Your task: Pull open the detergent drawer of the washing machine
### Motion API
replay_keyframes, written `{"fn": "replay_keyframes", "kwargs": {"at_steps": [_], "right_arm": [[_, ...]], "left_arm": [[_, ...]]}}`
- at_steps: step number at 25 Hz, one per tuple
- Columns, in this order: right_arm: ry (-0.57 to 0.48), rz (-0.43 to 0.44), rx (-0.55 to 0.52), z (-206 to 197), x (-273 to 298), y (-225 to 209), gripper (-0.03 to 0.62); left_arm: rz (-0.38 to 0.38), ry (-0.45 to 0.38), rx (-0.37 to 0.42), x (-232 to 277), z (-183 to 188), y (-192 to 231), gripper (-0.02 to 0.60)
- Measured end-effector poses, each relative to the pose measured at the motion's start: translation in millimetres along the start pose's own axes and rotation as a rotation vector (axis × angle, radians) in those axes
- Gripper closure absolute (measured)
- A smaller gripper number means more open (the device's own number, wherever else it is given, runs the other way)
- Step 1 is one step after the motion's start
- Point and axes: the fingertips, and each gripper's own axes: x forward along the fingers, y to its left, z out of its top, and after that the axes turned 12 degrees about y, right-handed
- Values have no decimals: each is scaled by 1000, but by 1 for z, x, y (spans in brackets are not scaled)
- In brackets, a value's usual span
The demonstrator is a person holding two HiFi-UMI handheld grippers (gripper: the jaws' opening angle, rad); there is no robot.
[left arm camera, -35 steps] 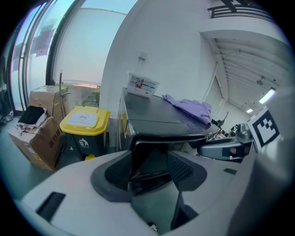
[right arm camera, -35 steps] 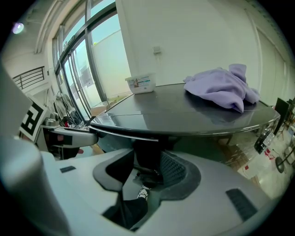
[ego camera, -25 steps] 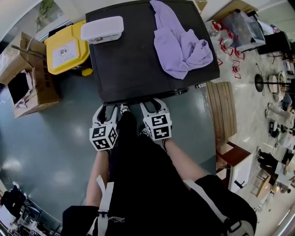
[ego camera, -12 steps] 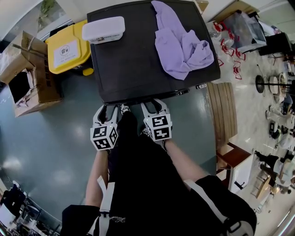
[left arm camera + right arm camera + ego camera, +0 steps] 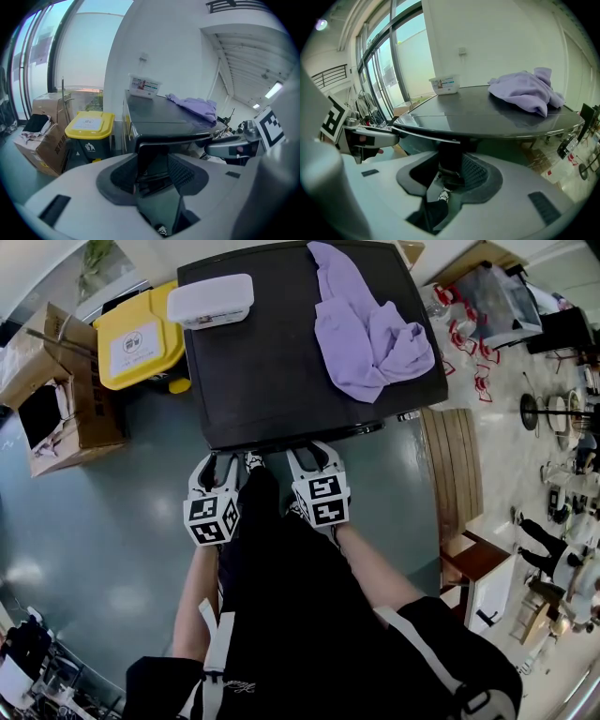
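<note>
The washing machine (image 5: pixel 272 362) is seen from above as a dark flat top; its front face is hidden below the edge. Both grippers reach under that front edge. My left gripper (image 5: pixel 222 461) has a dark panel piece of the machine's front (image 5: pixel 151 154) between its pads, and its jaws are closing without visibly pressing. My right gripper (image 5: pixel 312 452) straddles another dark upright part under the top's rim (image 5: pixel 450 157); its jaws are closing too. Whether either piece is the detergent drawer I cannot tell.
A purple cloth (image 5: pixel 370 329) and a white lidded box (image 5: pixel 208 298) lie on the machine's top. A yellow bin (image 5: pixel 141 338) and cardboard boxes (image 5: pixel 56 390) stand to the left. A wooden slatted bench (image 5: pixel 452 474) is on the right.
</note>
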Motion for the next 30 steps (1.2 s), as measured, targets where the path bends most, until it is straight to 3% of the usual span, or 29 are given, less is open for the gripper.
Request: {"fn": "replay_keyframes", "kwargs": {"at_steps": [10,16,22,30], "right_arm": [[-9,7,-11,-9,-6,2,439],[-26,46,-90,-10,-4,6,385],[-3,33,-388,-10,-7,7,378],[-6,109,-548,-7,-9,8,408]], "left_arm": [[-16,4,11,-5,-9,-4,379],[-34,-40,42,-3,-9,-6,379],[-9,-18,311,-6,-5,-14,348],[-8,22,425,-3,0,-20,348]]}}
